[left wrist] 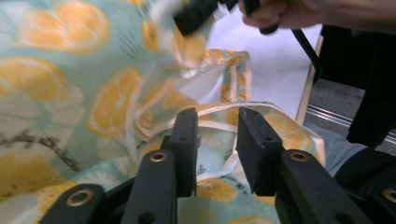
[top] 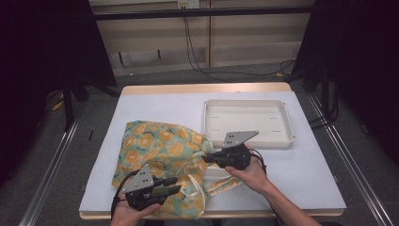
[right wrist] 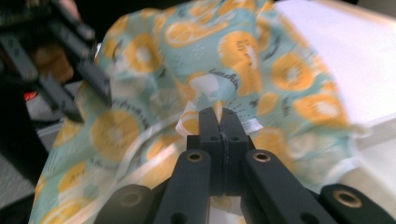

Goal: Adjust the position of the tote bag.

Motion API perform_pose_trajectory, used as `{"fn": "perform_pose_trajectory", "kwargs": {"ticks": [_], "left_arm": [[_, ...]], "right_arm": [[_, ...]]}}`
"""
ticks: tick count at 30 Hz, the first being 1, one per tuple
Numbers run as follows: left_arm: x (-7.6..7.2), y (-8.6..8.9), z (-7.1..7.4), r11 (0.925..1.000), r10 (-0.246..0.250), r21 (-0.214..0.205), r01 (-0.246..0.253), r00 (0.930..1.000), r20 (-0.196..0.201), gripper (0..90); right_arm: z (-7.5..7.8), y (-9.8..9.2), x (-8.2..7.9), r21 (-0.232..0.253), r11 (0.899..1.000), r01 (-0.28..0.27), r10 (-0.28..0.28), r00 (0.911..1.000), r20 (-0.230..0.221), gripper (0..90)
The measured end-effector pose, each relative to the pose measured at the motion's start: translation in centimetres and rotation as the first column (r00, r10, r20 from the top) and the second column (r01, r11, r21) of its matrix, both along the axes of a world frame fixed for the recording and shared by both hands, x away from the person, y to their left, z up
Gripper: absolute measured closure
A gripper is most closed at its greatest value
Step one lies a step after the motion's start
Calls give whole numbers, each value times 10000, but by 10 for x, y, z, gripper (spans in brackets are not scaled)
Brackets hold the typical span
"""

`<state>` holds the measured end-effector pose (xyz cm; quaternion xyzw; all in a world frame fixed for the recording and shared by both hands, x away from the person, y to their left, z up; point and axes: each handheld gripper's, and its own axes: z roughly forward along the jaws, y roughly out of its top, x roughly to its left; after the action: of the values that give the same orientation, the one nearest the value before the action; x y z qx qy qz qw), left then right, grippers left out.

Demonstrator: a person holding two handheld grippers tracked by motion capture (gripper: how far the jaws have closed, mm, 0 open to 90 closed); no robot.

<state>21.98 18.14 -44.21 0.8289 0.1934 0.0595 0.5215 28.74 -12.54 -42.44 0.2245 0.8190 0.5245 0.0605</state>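
Observation:
A teal cloth bag (top: 160, 146) printed with orange slices lies crumpled on the left half of the white table (top: 306, 169). My right gripper (top: 206, 157) comes in from the right at the bag's right edge. In the right gripper view its jaws (right wrist: 218, 112) are pressed together on a white-hemmed fold of the bag (right wrist: 261, 60). My left gripper (top: 174, 184) sits at the bag's near edge by the handles. In the left gripper view its jaws (left wrist: 217, 114) stand apart above the bag (left wrist: 70, 93), with a hemmed strap running under the gap.
A shallow white tray (top: 248, 101) rests on the table's far right, just behind my right gripper. The table's front edge lies close under my left hand. Dark screens and cables surround the table on a grey floor.

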Motion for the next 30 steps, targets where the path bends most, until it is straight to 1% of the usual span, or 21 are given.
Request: {"fn": "perform_pose_trajectory", "kwargs": {"ticks": [1,3,5,7,8,11,13,14,15,18,19,20,21,23,24,25,26,27,28,29,30], "left_arm": [[0,-3,1,9999,-44,105,43,10000,39,702],[0,-3,1,9999,-54,122,53,9999,96,700],[2,-2,1,9999,104,91,-105,9999,106,682],[3,0,0,9993,339,173,-340,9994,106,675],[3,0,0,9993,339,173,-340,9994,106,669],[8,5,0,9977,678,50,-678,9977,80,659],[10,6,1,9975,701,30,-701,9975,92,653],[13,5,3,9969,787,-97,-786,9968,142,648],[14,5,6,9973,739,-68,-738,9971,180,645],[20,-2,13,9970,650,-427,-643,9978,152,638],[20,-2,13,9970,650,-427,-643,9978,152,635],[25,-9,16,9969,674,-422,-659,9971,346,625],[28,-12,17,9968,708,-403,-693,9968,383,619],[32,-14,18,9965,745,-396,-732,9966,340,613],[38,-19,19,9976,653,-277,-642,9970,403,605],[40,-22,17,9973,673,-332,-661,9970,374,601],[43,-22,16,9975,699,-169,-693,9967,404,594],[43,-22,16,9975,699,-169,-693,9967,404,597],[44,-24,14,9971,709,-282,-704,9973,164,598],[45,-26,13,9981,567,-258,-567,9984,-20,612],[42,-33,13,9999,137,-86,-137,9999,-61,616]], "right_arm": [[4,-3,3,92,9999,123,-125,9998,128,900],[6,-4,5,179,9997,181,-184,9997,153,900],[13,-6,8,366,9989,298,-308,9991,277,900],[18,-5,10,484,9982,351,-370,9985,403,900],[21,-5,11,513,9980,380,-404,9982,450,900],[28,-5,14,651,9969,449,-485,9974,534,900],[31,-4,17,758,9960,474,-516,9972,546,900],[32,-4,19,797,9956,491,-535,9971,534,900],[34,-3,20,820,9955,476,-522,9971,545,900],[38,-1,23,869,9948,522,-574,9967,579,900],[39,0,25,902,9945,531,-585,9965,592,900],[41,1,26,947,9939,565,-624,9962,604,900],[42,1,27,976,9936,569,-632,9960,634,900],[45,2,28,1037,9927,614,-685,9954,671,900],[46,2,29,1059,9925,617,-689,9955,655,900],[47,2,30,1050,9925,631,-704,9953,668,900],[46,1,31,1041,9925,643,-715,9952,670,900],[46,1,32,1003,9924,711,-777,9950,634,900],[45,0,33,1014,9920,750,-812,9950,586,900],[43,-1,35,1027,9915,794,-853,9949,544,900],[42,-1,36,1066,9909,816,-874,9949,511,900]]}}
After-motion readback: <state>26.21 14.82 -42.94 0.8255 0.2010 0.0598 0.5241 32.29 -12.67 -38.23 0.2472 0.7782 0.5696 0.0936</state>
